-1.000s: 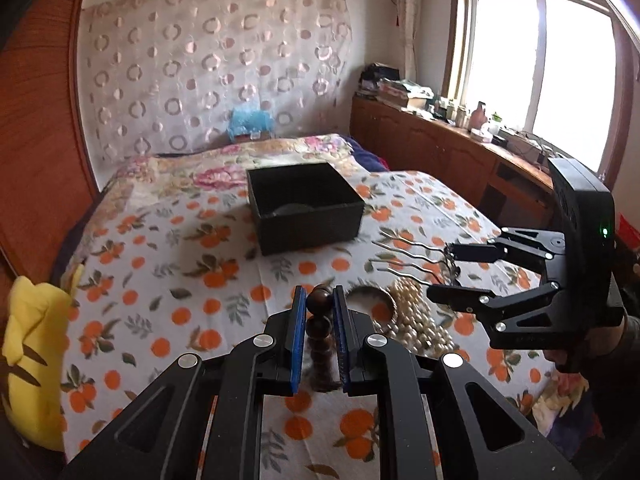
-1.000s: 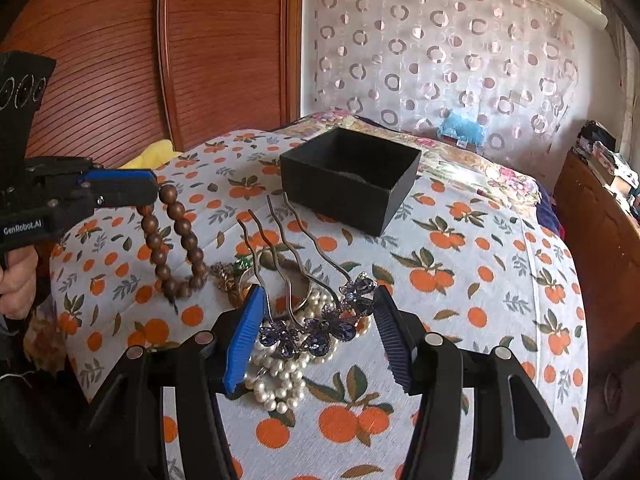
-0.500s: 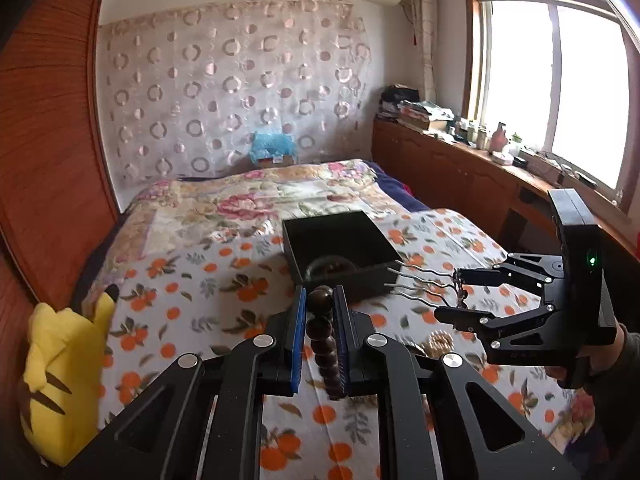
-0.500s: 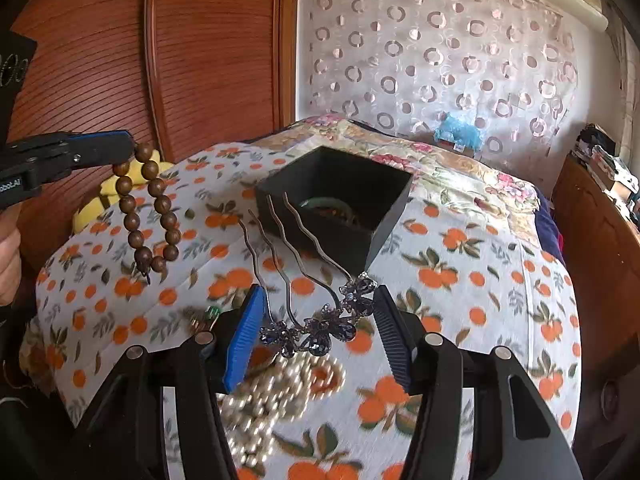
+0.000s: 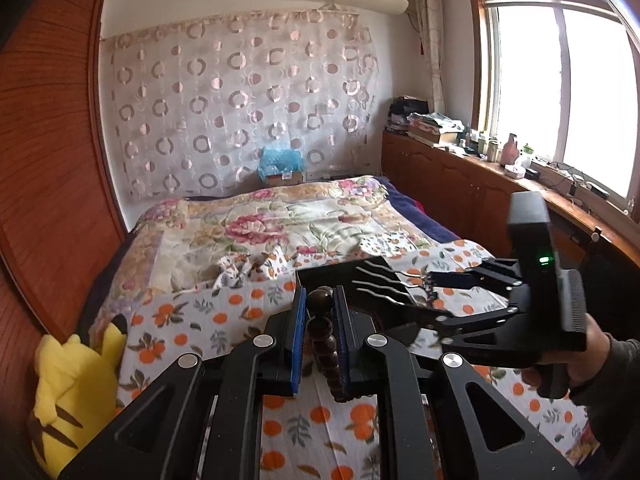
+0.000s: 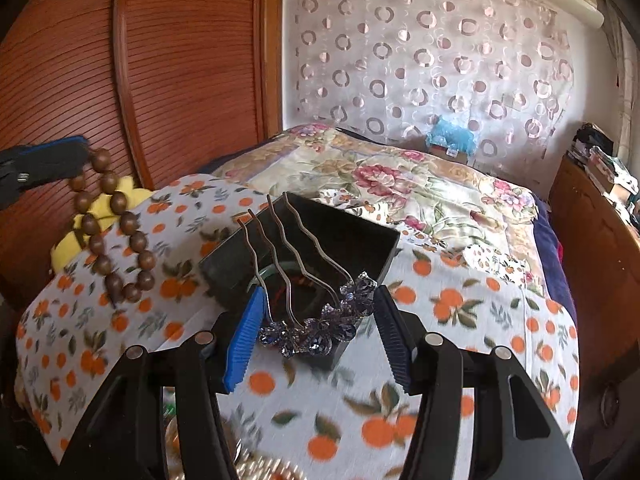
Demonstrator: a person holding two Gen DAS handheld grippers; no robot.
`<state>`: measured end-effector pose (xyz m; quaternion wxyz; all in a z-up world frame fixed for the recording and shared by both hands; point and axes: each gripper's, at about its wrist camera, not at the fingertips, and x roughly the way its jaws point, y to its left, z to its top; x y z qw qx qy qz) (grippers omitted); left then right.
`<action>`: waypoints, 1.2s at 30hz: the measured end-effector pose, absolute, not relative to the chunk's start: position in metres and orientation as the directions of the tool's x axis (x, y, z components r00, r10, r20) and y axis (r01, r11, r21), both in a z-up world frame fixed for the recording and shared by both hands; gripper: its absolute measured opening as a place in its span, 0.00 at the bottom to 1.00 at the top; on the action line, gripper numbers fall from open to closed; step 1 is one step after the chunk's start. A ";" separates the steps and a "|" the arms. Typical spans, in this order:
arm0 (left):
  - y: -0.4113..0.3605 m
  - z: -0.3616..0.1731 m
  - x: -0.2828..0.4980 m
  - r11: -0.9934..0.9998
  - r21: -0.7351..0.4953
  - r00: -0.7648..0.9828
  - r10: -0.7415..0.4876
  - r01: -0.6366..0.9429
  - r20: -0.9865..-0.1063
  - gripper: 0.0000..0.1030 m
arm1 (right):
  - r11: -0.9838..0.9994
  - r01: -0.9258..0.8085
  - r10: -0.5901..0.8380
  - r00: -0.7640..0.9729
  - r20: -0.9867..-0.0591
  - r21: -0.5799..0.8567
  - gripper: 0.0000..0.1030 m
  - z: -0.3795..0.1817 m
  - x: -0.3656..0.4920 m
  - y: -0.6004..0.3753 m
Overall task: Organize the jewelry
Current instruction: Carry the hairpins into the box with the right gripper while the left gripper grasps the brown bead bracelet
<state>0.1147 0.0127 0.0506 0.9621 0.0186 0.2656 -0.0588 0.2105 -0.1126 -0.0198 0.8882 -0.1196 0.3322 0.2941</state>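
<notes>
My left gripper is shut on a brown wooden bead bracelet, which hangs from it in the air; it also shows in the right wrist view. My right gripper is shut on a silver hair comb with purple crystal flowers, prongs pointing forward over the black open box. In the left wrist view the right gripper holds the comb above the box. A green bangle lies inside the box.
The orange-print cloth covers the near bed, with a floral quilt behind. A yellow plush toy sits at the left edge. Pearls lie below the right gripper. A wooden cabinet runs along the right.
Both grippers have risen and moved forward toward the black box, carrying the bracelet and the comb. The comb's prongs now reach over the box.
</notes>
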 end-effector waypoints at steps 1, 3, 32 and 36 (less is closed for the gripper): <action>0.012 0.052 0.118 0.993 0.007 0.853 -0.100 0.121 -0.512 0.12 | 0.801 -0.599 0.439 0.604 -0.665 -0.016 0.57 -0.022 0.216 -0.110; 0.011 0.053 0.126 0.993 0.014 0.854 -0.092 0.115 -0.511 0.12 | 0.807 -0.590 0.428 0.600 -0.676 -0.013 0.57 -0.027 0.230 -0.106; 0.017 0.059 0.192 0.994 0.041 0.845 -0.067 0.104 -0.530 0.12 | 0.806 -0.590 0.458 0.571 -0.682 0.047 0.64 -0.033 0.238 -0.120; 0.009 0.052 0.208 0.993 0.044 0.837 -0.068 0.109 -0.543 0.12 | 0.809 -0.586 0.461 0.581 -0.671 0.049 0.64 -0.031 0.226 -0.137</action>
